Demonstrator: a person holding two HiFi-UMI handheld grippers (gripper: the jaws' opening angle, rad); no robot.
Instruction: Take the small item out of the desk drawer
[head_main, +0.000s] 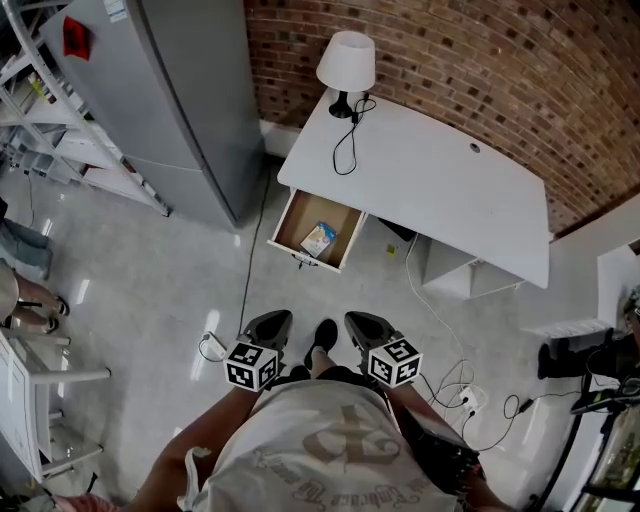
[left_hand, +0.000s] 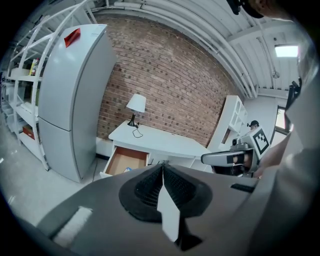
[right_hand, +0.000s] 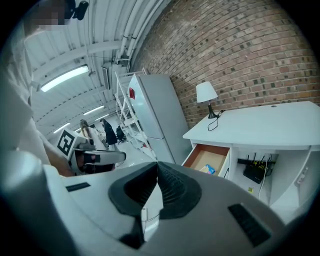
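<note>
The white desk (head_main: 440, 190) stands against the brick wall with its drawer (head_main: 293, 222) pulled out. A small blue-and-yellow packet (head_main: 319, 240) lies inside the drawer. It also shows in the left gripper view as the packet (left_hand: 127, 169) and in the right gripper view as the packet (right_hand: 208, 168). Both grippers are held close to the person's body, well short of the drawer. My left gripper (head_main: 272, 322) is shut with nothing between its jaws, and my right gripper (head_main: 362, 322) is shut and empty too. The left gripper (left_hand: 162, 170) and right gripper (right_hand: 157, 165) both point toward the desk.
A grey refrigerator (head_main: 170, 100) stands left of the desk, with white shelving (head_main: 60, 130) beyond it. A lamp (head_main: 347, 65) sits on the desk's far corner, its cord trailing. Cables and a power strip (head_main: 465, 395) lie on the floor at right. A person's feet (head_main: 30, 310) show at left.
</note>
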